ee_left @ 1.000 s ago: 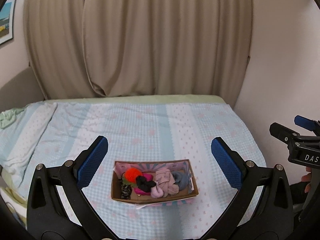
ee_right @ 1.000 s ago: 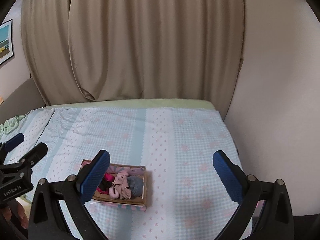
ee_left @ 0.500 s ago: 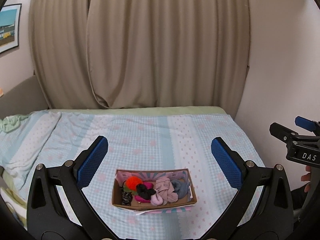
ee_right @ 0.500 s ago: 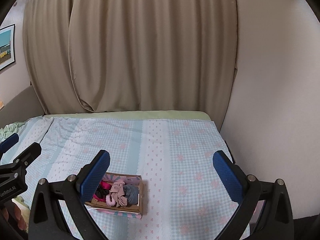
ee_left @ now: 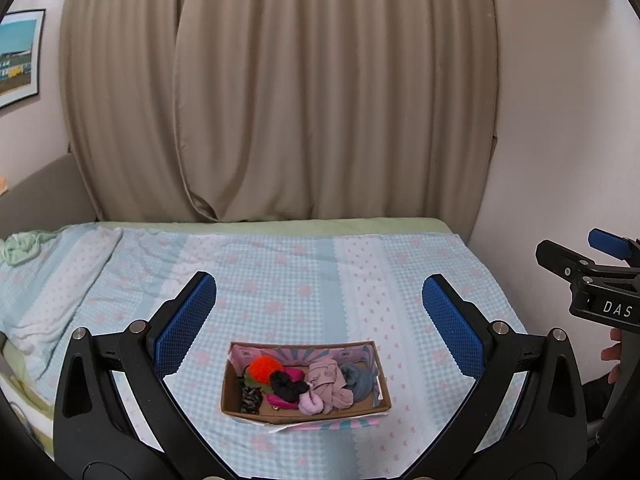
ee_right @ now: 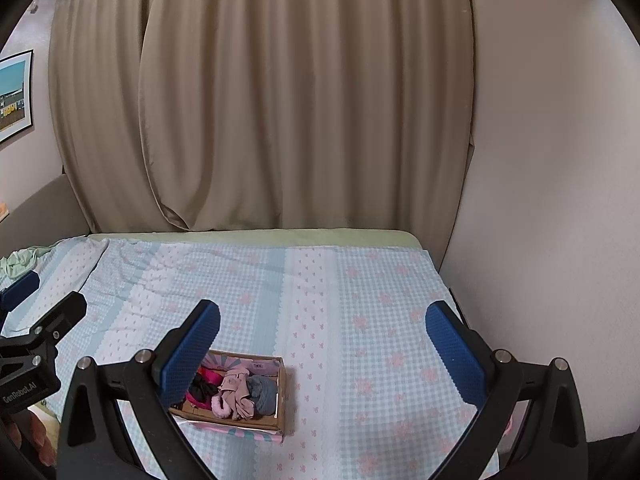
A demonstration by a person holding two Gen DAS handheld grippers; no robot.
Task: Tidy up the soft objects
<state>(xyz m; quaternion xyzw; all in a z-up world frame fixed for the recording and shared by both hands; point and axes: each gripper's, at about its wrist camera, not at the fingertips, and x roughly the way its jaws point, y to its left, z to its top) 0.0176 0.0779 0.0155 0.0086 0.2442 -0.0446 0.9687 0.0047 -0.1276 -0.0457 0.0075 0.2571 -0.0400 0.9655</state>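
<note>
Resting on the bed (ee_left: 320,272) near its front edge is a shallow cardboard box (ee_left: 305,409), and every soft item in view lies inside it. Packed along the box in the left wrist view are a dark patterned piece (ee_left: 250,396) at the left end, an orange pompom (ee_left: 263,369), a black scrunchie (ee_left: 287,385), a bright pink item (ee_left: 282,400) under it, a light pink fuzzy piece (ee_left: 310,403), a dusty pink sock (ee_left: 330,384) and a grey-blue sock (ee_left: 358,376) at the right end. They touch and overlap one another, so the exact edges between them are hard to tell. The left claw (ee_left: 320,320) hangs above the bed with its blue padded fingers (ee_left: 186,324) spread wide apart and nothing between them; the box sits low between the two fingers in that view. The right claw (ee_right: 322,340) is likewise spread wide and holds nothing, with the box (ee_right: 280,396) showing just behind its left finger (ee_right: 191,354). Each claw appears at the edge of the other's view, the two well apart. Behind the bed hang beige curtains (ee_left: 280,92), a plain wall (ee_right: 560,160) runs along the bed's right side, and a framed picture (ee_left: 18,56) hangs on the left wall.
</note>
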